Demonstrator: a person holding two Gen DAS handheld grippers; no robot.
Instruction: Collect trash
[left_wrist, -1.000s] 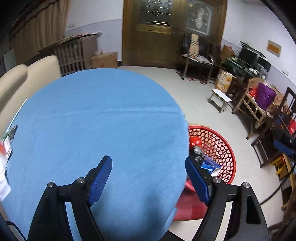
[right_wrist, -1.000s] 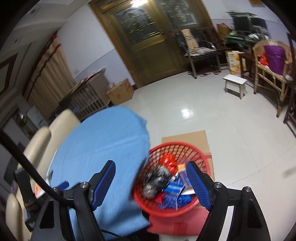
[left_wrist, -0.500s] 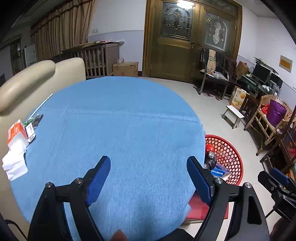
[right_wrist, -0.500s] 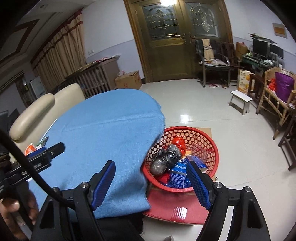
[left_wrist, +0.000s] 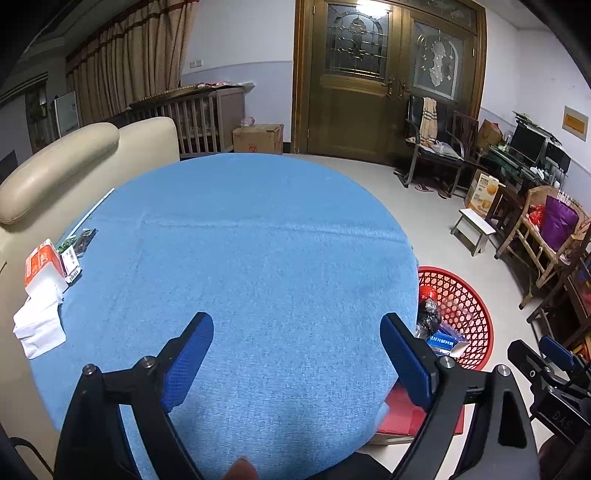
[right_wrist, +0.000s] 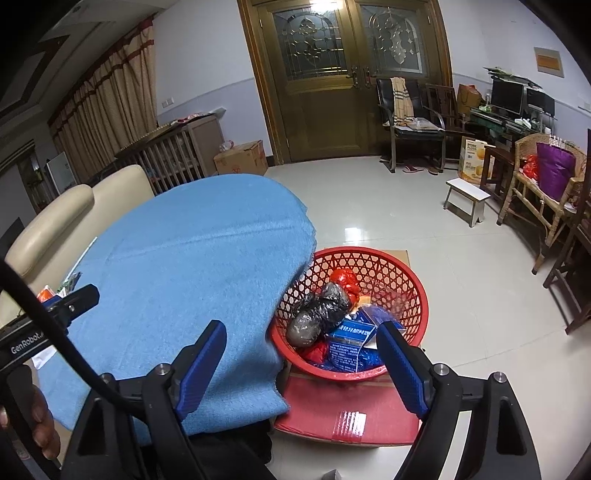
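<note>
Most of the job looks done: the round red plastic lattice basket (right_wrist: 388, 280) on the floor just off the right edge of the tabletop already holds a crumpled black plastic bag (right_wrist: 319, 314), a red wrapper (right_wrist: 345, 277) and a blue printed carton (right_wrist: 349, 341). The left hand-held gripper (left_wrist: 297, 354) hangs over the near edge of the tabletop (left_wrist: 258, 258) with its blue pads wide apart and nothing between them; the right hand-held gripper (right_wrist: 301, 360) is likewise spread and empty, held above the tabletop's near right edge and the basket. What seems left sits at the far left edge: an orange-and-white tissue pack (left_wrist: 40, 264), a loose white tissue (left_wrist: 38, 325) just in front of it, and small green-and-white printed packets (left_wrist: 75, 251) beside it, though I cannot say whether those count as trash. The rest of the blue fabric-covered surface is bare. A cream leather sofa (left_wrist: 55, 162) backs against the left side, and beyond stand a brown wooden double door with glass panels (left_wrist: 384, 74), a cardboard box (left_wrist: 258, 138), a small white stool (left_wrist: 474, 227) and a wicker chair with a purple cushion (left_wrist: 554, 229).
</note>
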